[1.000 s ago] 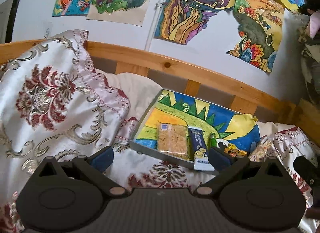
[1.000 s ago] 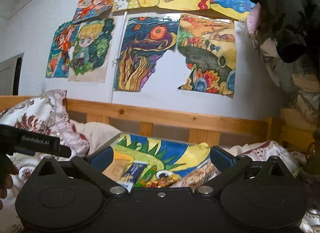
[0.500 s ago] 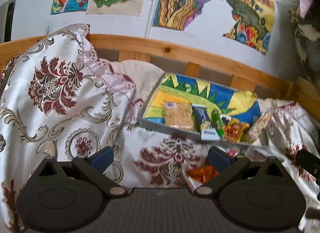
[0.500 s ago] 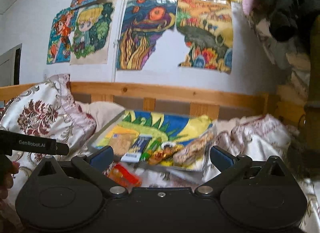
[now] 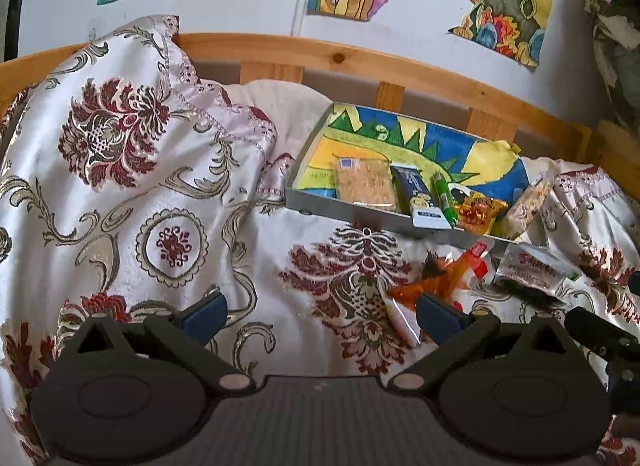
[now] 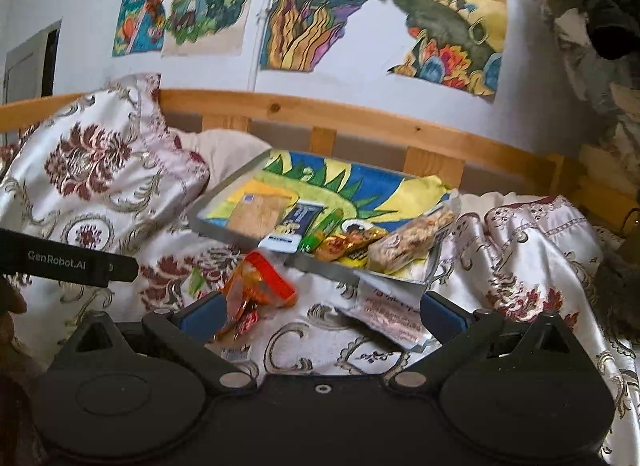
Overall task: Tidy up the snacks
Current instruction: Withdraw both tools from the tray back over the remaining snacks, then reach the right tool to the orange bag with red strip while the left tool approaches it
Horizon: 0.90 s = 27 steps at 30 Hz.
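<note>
Both grippers have pulled back; more bedspread (image 5: 312, 234) shows. Left gripper (image 5: 320, 312) and right gripper (image 6: 322, 312) gape wide, empty. Orange snack packet (image 6: 256, 286) lies before tray (image 6: 320, 264), long axis running toward it.

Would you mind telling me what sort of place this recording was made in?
Most likely a bedroom, perhaps a child's: a patterned quilt covers a bed with a wooden headboard, and hand-coloured drawings are stuck to the wall.
</note>
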{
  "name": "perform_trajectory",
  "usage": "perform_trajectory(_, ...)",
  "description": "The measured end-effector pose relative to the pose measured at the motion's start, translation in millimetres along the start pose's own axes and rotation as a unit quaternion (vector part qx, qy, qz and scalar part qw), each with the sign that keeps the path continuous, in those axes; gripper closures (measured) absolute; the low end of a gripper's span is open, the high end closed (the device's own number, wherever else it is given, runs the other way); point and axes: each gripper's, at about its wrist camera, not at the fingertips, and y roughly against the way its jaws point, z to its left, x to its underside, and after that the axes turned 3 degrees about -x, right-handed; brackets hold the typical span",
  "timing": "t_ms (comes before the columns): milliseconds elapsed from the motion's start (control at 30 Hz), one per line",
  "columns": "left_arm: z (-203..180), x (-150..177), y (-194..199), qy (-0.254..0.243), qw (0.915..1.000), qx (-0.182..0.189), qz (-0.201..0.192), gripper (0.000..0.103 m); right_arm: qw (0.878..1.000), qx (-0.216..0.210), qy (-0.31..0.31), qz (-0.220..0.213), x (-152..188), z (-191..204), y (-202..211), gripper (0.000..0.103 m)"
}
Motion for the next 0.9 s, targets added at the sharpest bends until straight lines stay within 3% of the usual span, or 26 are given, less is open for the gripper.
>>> perform_trajectory(900,2.7,0.9,-12.2,-0.006,0.9991,-0.015,0.04,0.001,0.998,-0.013,0.014,0.054,4.8,7.2,-19.0,0.001)
